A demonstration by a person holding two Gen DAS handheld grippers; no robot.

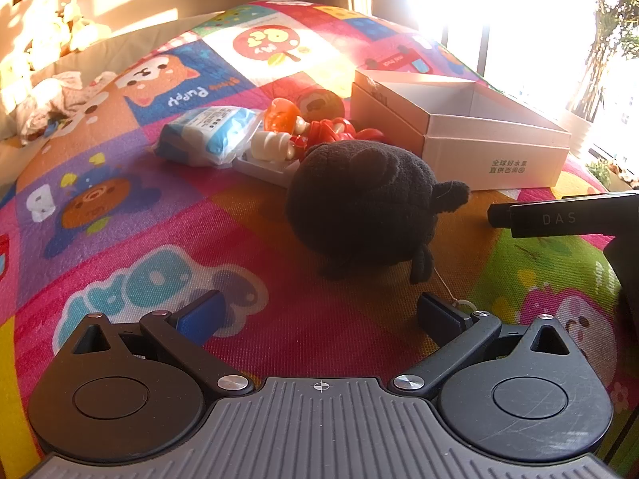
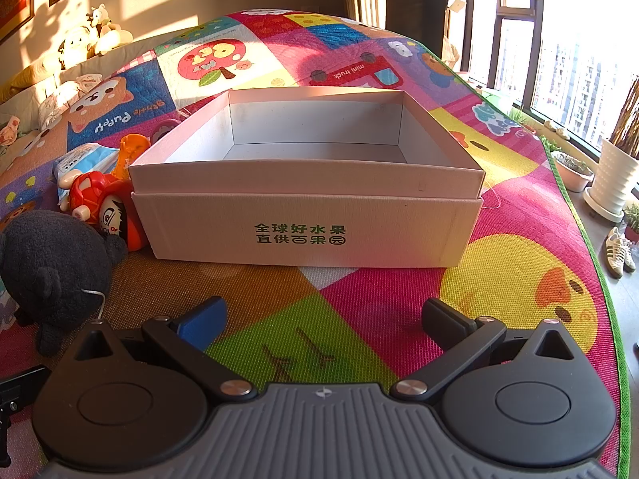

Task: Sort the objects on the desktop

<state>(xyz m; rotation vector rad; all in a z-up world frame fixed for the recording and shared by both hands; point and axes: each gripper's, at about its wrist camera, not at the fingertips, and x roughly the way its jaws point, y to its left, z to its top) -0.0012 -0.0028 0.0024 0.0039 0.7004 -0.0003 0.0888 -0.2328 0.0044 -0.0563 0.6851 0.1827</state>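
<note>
A soft, light black plush toy (image 1: 359, 203) sits just left of the empty white box (image 2: 307, 183), squeezable across its round body by the wide-open, empty left gripper (image 1: 319, 315); the right gripper (image 2: 325, 315) also gapes empty.

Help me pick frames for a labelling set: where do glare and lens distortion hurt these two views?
Left wrist view: the window is blown out white, washing over the white box; the black plush shows little detail. Right wrist view: exposure is even, the box print is readable. Both bow the play mat at the edges.
</note>
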